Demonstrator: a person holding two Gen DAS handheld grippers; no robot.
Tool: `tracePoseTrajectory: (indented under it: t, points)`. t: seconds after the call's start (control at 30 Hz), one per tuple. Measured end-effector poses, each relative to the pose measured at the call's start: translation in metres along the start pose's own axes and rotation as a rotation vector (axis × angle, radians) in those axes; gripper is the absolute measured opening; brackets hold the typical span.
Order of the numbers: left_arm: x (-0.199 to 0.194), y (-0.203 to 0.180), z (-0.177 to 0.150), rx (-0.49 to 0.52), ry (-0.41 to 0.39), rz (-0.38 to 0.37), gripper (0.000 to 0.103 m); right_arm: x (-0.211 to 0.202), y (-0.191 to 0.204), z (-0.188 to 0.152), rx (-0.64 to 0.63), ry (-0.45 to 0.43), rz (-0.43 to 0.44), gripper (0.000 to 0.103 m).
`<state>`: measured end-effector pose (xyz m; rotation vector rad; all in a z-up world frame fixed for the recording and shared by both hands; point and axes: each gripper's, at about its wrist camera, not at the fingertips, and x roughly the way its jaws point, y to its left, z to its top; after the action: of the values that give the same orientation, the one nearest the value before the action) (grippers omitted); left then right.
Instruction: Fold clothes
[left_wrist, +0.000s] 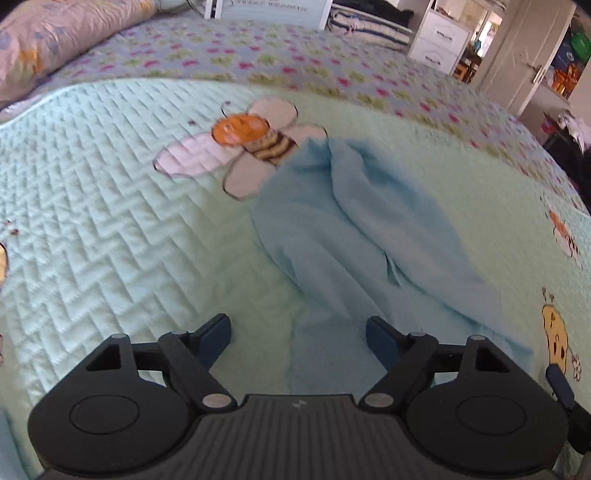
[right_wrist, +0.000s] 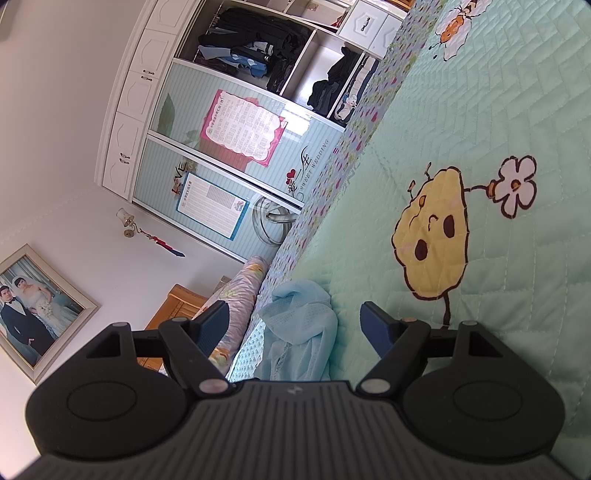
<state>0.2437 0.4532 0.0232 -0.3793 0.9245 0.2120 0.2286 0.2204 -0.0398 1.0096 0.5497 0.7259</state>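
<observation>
Your left claw (left_wrist: 298, 341) hovers with its fingers spread wide and empty just above the near end of a light blue garment (left_wrist: 354, 229), which lies crumpled in a long heap on the mint green quilt (left_wrist: 92, 221) of the bed. The far end of the cloth reaches a stitched bee (left_wrist: 247, 138) — orange head, striped body, white wings — and covers part of one wing. Beyond the quilt runs a flowered sheet (left_wrist: 295, 62), with a pillow (left_wrist: 55, 40) at its far left corner. Your right claw (right_wrist: 295, 326) is tilted steeply to one side, and it too stands wide open, holding nothing; between its fingers you see the bunched blue garment (right_wrist: 299, 332) on the quilt (right_wrist: 517, 110), close to the bed's edge. Just beside it sits a yellow cartoon figure (right_wrist: 432, 236) holding a white flower. A wardrobe (right_wrist: 229, 122) fills the wall behind — one compartment open, dark clothes inside.
</observation>
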Motion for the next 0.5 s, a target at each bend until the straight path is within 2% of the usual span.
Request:
tracePoseTrajectory:
  t: [0.07,0.13,0.17,0.2,0.37,0.43,0.5]
  points:
    - [0.001,0.0,-0.002,-0.004,0.002,-0.025,0.083,0.0,-0.001,0.0,0.0,0.0,0.0,0.079]
    - [0.002,0.0,-0.005,-0.007,0.004,-0.05,0.066,-0.001,-0.003,0.001,-0.002,0.0,-0.001,0.079]
    - [0.002,-0.001,-0.006,-0.009,0.005,-0.063,0.036,-0.001,-0.003,0.001,-0.002,0.0,-0.001,0.079]
    - [0.003,-0.001,-0.007,-0.011,0.007,-0.075,0.0,-0.002,-0.004,0.001,-0.002,0.0,-0.001,0.079]
    - [-0.001,0.005,-0.011,-0.029,-0.013,-0.105,0.002,-0.003,-0.001,0.003,-0.002,0.0,-0.003,0.079]
    - [-0.005,0.006,-0.012,-0.022,-0.029,-0.081,0.002,-0.003,-0.001,0.002,-0.001,-0.001,-0.002,0.079]
    - [-0.01,0.006,-0.011,-0.004,-0.05,-0.016,0.002,-0.004,-0.001,0.002,-0.002,-0.001,-0.002,0.079]
